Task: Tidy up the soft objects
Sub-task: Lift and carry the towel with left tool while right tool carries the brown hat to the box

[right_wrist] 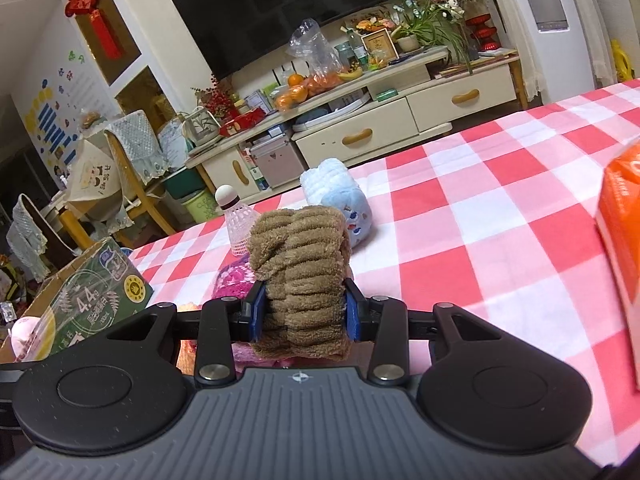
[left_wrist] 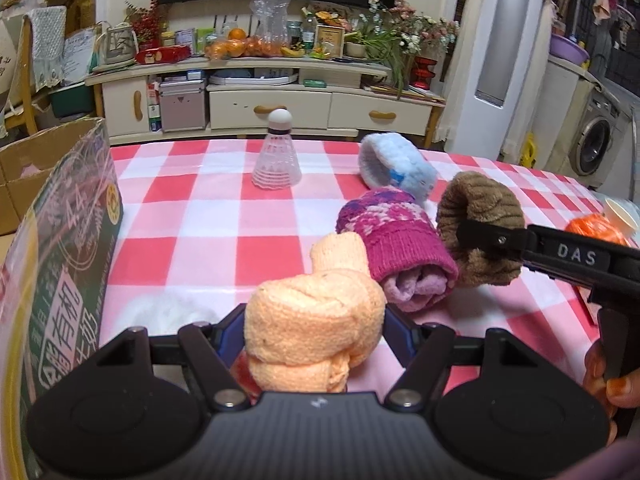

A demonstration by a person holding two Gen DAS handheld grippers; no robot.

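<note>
My left gripper (left_wrist: 316, 320) is shut on a peach sock roll (left_wrist: 316, 316), its blue pads pressed against both sides just above the checked tablecloth. The right gripper (right_wrist: 304, 312) is shut on a brown fuzzy sock roll (right_wrist: 300, 272). The left wrist view shows that brown roll (left_wrist: 480, 208) at the right, with the right gripper's finger (left_wrist: 488, 238) across it. A magenta knitted roll (left_wrist: 396, 248) lies between the two held rolls. Farther back lies a light blue roll (left_wrist: 396, 164), seen behind the brown one (right_wrist: 340, 196) in the right wrist view.
An open cardboard box (left_wrist: 72, 240) stands at the table's left edge, also in the right wrist view (right_wrist: 92, 292). A shuttlecock (left_wrist: 277, 156) stands upright mid-table. An orange pack (right_wrist: 624, 248) sits at the right. A person's hand (left_wrist: 608, 376) holds the right gripper's handle.
</note>
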